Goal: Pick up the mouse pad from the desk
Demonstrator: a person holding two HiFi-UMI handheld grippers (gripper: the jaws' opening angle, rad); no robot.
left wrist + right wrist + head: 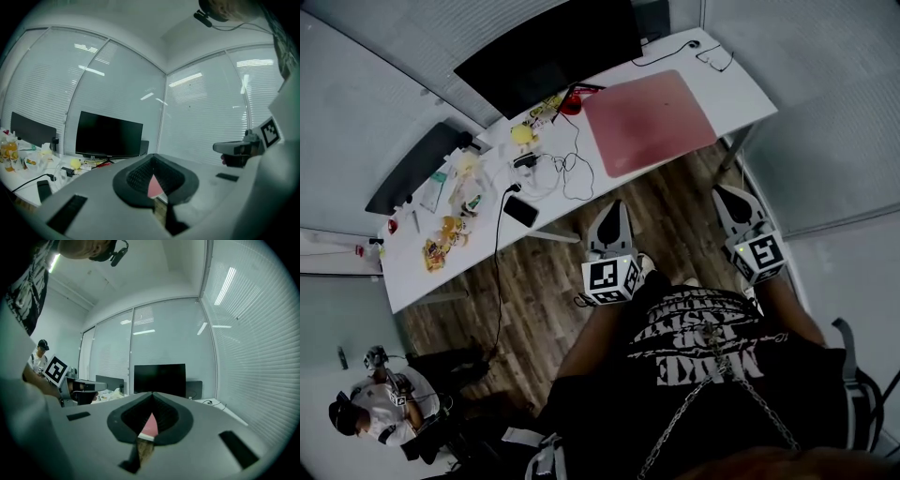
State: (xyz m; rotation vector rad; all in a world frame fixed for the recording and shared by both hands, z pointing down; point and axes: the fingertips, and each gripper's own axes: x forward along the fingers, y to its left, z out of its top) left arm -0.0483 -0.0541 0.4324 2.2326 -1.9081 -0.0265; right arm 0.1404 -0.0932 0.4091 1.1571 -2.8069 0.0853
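We hold both grippers over the wooden floor, short of the desk (pixel 741 94). The left gripper (pixel 613 214) and the right gripper (pixel 729 199) each have their jaws pressed together with nothing pinched. In each gripper view only a sliver of pink shows through the gap below the tips.

The mouse pad (pixel 649 120) lies flat on the right part of the desk, in front of the monitor (pixel 548 52), with its near edge just beside the desk's front edge. The cables (pixel 567 169) and the phone (pixel 521 211) sit to its left.

We judge it thin, light and floppy. It is likely grippy underneath, so it won't lift from the middle. The best hold looks to be the near edge or a near corner, perhaps drawn out over the desk edge first.

We can read no brand on the pad. The shirt print is too distorted to read, and the marker cubes carry only square patterns.
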